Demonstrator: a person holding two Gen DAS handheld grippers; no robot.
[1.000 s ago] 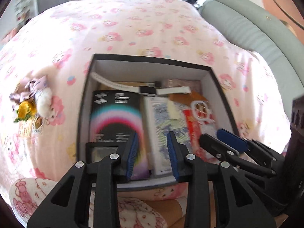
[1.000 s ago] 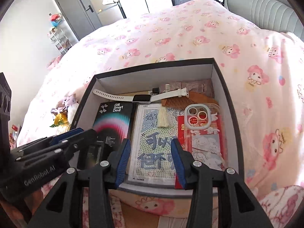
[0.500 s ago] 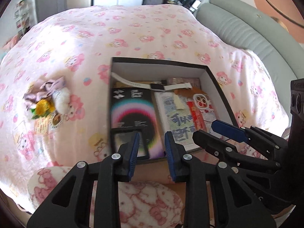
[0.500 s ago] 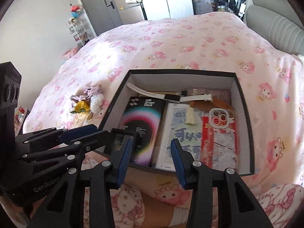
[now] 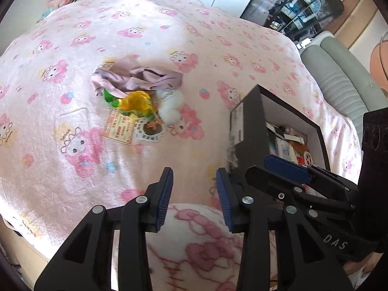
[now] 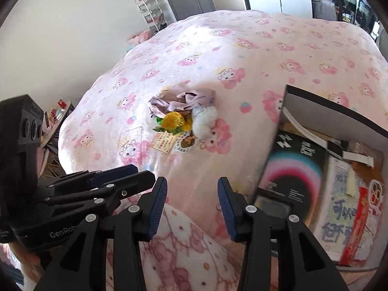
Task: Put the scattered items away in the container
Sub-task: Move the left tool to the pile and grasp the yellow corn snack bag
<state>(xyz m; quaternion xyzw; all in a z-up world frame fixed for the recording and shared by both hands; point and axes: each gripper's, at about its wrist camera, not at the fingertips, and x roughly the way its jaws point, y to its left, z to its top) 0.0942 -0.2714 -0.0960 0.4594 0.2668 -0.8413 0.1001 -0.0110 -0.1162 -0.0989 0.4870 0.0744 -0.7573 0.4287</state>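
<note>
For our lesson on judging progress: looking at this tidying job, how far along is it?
Mostly done: the black box already holds the dark carton, a white-strapped watch and a phone case. In hand: nothing; the left gripper is opening with nothing between its jaws, and the right gripper is empty too. Left: the small heap of lilac strap, yellow wrapper, white plush and cards on the blanket.
</note>
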